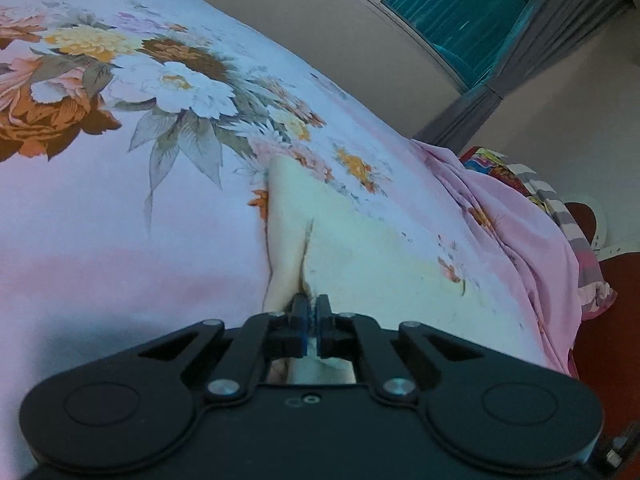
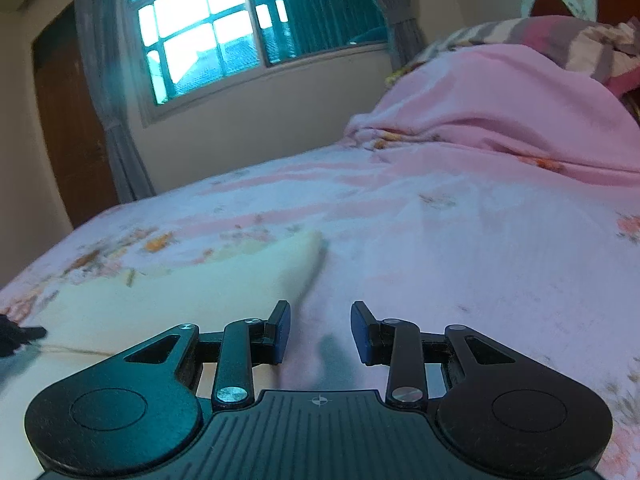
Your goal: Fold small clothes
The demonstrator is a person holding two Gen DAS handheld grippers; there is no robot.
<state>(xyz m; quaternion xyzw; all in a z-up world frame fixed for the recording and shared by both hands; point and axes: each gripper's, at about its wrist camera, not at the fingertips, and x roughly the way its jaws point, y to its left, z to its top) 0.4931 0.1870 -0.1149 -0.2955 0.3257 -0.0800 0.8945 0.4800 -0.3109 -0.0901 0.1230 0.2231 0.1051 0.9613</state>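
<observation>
A small cream-white garment (image 1: 360,256) lies flat on the pink floral bedsheet (image 1: 120,208). My left gripper (image 1: 311,308) is shut on the garment's near edge, where a fold ridge runs away from the fingers. In the right wrist view the same garment (image 2: 192,292) lies to the left, one corner pointing right. My right gripper (image 2: 320,332) is open and empty, low over the bare sheet (image 2: 460,260) just right of the garment's edge. The tip of the left gripper (image 2: 16,336) shows at the far left.
A bunched pink cover (image 2: 500,108) and striped and patterned pillows (image 1: 560,216) lie at the head of the bed. A window with grey curtains (image 2: 208,36) and a beige wall stand beyond the bed. A brown door (image 2: 68,120) is at left.
</observation>
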